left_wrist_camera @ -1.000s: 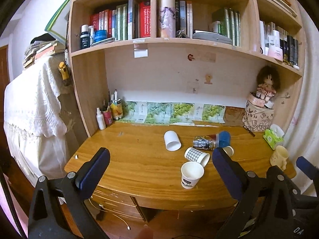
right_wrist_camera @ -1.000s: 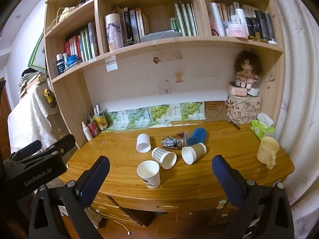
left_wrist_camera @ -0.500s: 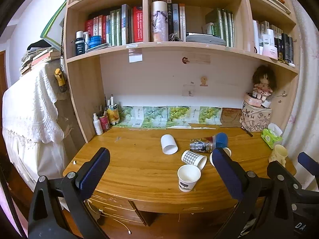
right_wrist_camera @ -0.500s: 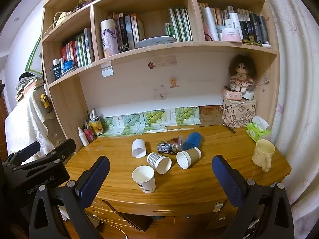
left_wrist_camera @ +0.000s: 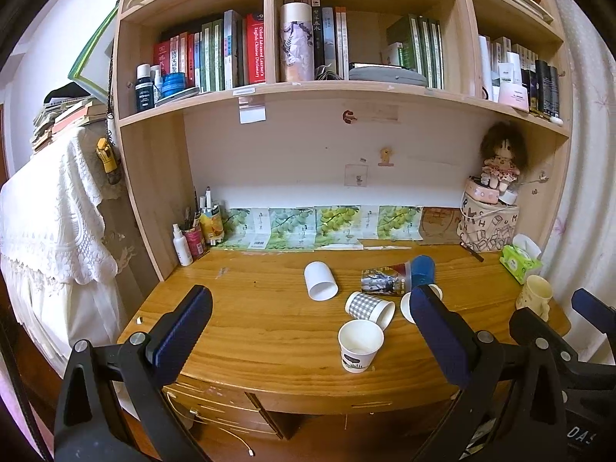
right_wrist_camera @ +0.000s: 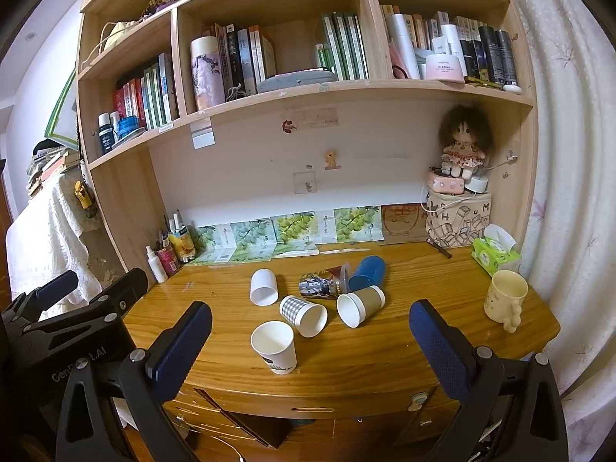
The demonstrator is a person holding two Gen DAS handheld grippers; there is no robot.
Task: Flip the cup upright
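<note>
Bright, even daylight; sharp focus, strong fisheye bending, dark vignetted corners.

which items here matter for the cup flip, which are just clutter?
Task-relevant:
checked cup, on its side
brown-sleeved cup, on its side
plain white cup, on its side
blue cup, on its side
printed cup, on its side
white paper cup, already upright

Clutter:
cream mug
tissue box
doll
spray bottle

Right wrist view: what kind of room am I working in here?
Most likely a home study or bedroom: a wooden desk under built-in bookshelves, a rag doll, and paper cups on the desktop.
</note>
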